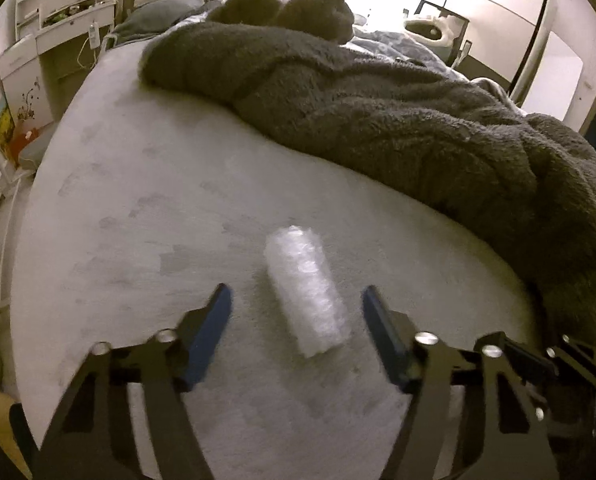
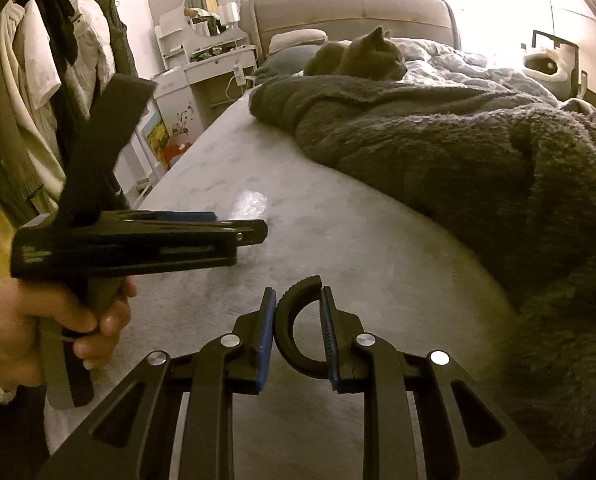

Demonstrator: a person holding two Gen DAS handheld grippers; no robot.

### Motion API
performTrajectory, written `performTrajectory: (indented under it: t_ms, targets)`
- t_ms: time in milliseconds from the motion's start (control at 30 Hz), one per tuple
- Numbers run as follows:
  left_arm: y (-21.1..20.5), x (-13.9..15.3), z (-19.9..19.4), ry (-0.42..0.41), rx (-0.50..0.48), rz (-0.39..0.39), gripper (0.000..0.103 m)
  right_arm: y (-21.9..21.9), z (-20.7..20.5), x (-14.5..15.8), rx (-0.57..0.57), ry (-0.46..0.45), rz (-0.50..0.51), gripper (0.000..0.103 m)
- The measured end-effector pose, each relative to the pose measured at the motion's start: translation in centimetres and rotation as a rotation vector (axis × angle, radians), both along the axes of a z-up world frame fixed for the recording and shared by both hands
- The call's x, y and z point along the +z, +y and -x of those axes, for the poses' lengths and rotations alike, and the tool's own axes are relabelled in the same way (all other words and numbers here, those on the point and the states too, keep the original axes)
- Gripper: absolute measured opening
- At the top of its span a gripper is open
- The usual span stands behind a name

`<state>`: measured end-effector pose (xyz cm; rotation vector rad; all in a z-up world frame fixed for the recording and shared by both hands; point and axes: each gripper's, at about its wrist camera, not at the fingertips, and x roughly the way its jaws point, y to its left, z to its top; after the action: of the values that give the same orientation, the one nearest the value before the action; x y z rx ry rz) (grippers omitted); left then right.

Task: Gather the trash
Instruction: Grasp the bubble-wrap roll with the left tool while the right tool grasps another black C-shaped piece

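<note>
One roll of bubble wrap (image 1: 307, 290) lies on the grey bed sheet (image 1: 138, 200), straight ahead of my left gripper (image 1: 297, 300), its long axis running roughly along the tongs' line. Left fingers stand apart, one each side of the roll, not touching it. Nearer hand: left. My right gripper (image 2: 298, 300) is clamped on a black curved clip (image 2: 294, 332), possibly a broken ring. Grey cat (image 1: 318, 12) rests on the fleece blanket (image 1: 378, 120), well apart
</note>
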<state>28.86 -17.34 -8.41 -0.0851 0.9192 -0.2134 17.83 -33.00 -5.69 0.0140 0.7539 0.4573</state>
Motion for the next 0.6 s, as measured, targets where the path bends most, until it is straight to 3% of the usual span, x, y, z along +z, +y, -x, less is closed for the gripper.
performTrajectory:
  t_ms: [33, 100, 200, 600]
  targets:
    - [-0.3, -0.1, -0.2, 0.004, 0.000, -0.006, 0.057, -0.2, 0.0, 0.1, -0.002, -0.001, -0.004, 0.022]
    - [-0.6, -0.4, -0.6, 0.024, 0.003, -0.010, 0.041, -0.4, 0.0, 0.3, -0.005, -0.004, -0.010, 0.022]
    - [-0.8, -0.4, -0.5, 0.035, 0.010, -0.020, 0.035, -0.9, 0.1, 0.9, -0.015, -0.011, -0.025, 0.022]
    - [1.7, 1.6, 3.3, 0.021, 0.013, -0.009, 0.033, 0.3, 0.5, 2.7, -0.016, -0.026, -0.035, 0.022]
